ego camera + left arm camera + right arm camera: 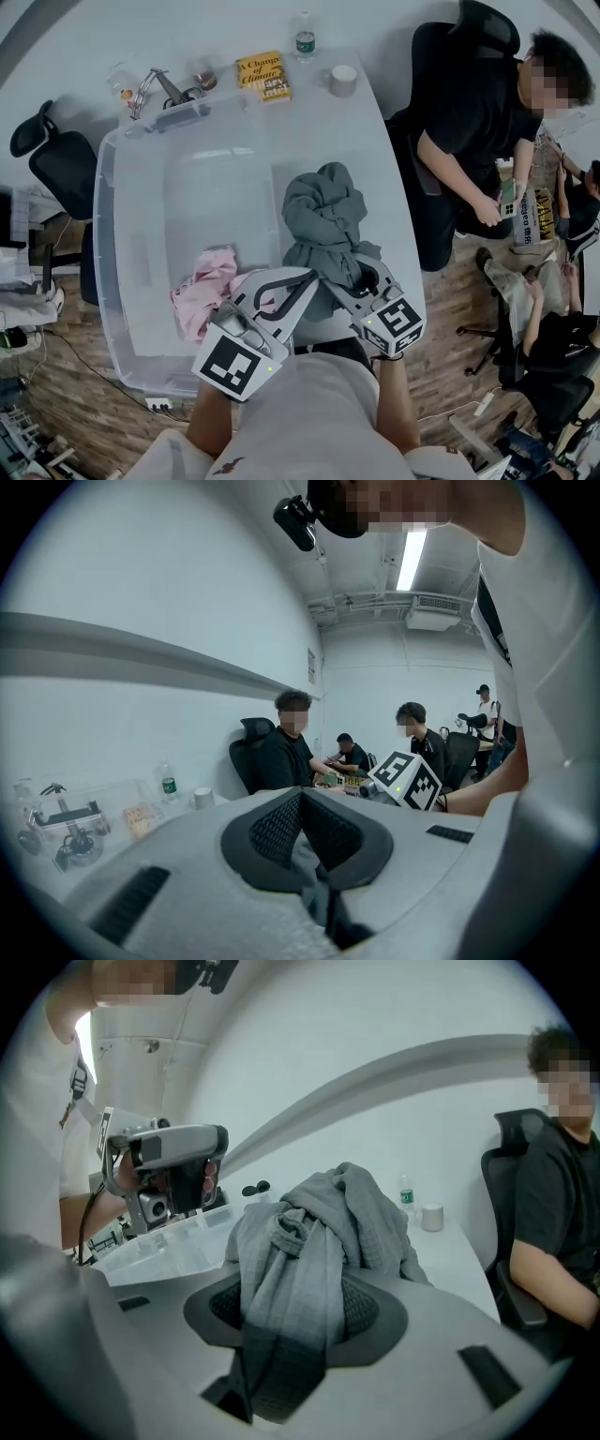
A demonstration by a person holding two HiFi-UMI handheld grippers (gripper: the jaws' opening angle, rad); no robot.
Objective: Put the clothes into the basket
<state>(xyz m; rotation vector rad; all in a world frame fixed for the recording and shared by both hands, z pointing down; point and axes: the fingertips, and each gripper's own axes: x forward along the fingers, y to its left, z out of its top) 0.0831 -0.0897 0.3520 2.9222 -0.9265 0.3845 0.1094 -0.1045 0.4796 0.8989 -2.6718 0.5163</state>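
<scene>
A grey garment (323,220) hangs bunched over the right rim of the clear plastic basket (108,234) on the white table. My right gripper (353,277) is shut on the garment's lower part. In the right gripper view the cloth (319,1232) fills the gap between the jaws of that gripper (286,1335) and rises in a heap above them. My left gripper (305,281) reaches in from the left, and in its own view the left gripper (314,869) has its jaws pinched on a small grey fold. A pink garment (202,286) lies inside the basket at its near left.
At the table's far end lie a yellow book (262,75), a water bottle (305,37), a roll of tape (343,80) and metal tools (164,94). A seated person (469,122) is close on the right. A black chair (52,159) stands left.
</scene>
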